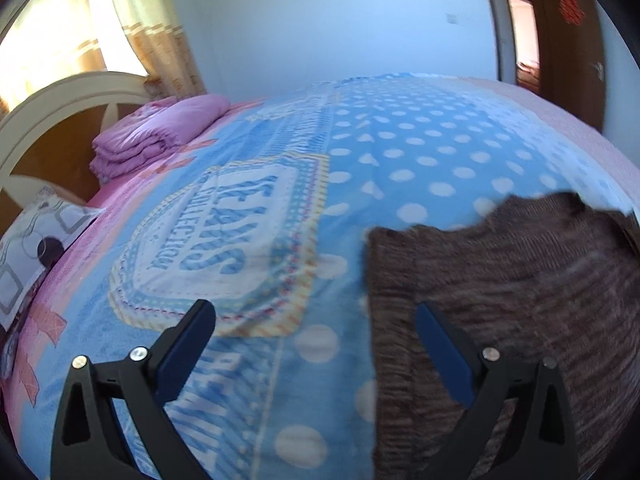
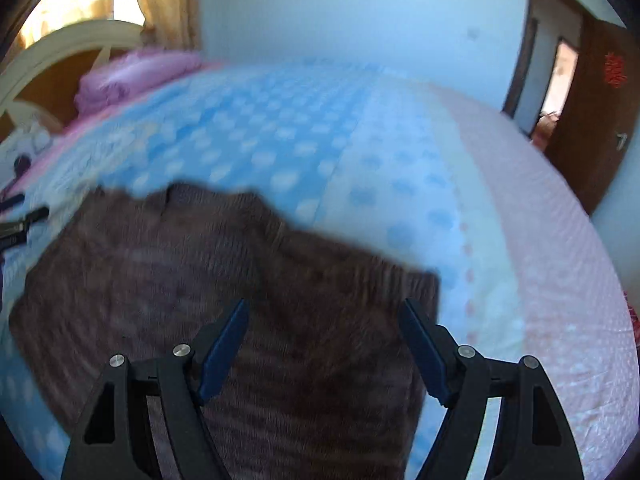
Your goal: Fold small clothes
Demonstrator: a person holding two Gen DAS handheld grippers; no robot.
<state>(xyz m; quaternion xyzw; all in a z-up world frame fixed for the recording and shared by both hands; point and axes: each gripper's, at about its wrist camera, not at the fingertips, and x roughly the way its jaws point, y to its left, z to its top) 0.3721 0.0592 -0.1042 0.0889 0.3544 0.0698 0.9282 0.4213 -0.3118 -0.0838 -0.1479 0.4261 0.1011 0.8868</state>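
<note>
Left wrist view: a folded pink quilt (image 1: 160,128) lay far left on the bed (image 1: 280,208), clear of the work. The brown knit garment (image 1: 500,300) lay flat at right, its long axis near-to-far. The left gripper (image 1: 316,320) stood apart, empty, straddling its left edge.

Right wrist view: the right gripper (image 2: 324,320) stood apart above the garment's near right part, holding nothing.

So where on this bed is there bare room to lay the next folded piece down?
Bare blue dotted blanket lies beyond the brown knit garment toward the far wall. The printed logo panel left of the garment is free, and so is the pink strip to its right. The headboard end is crowded: folded pink quilt and patterned pillow.
</note>
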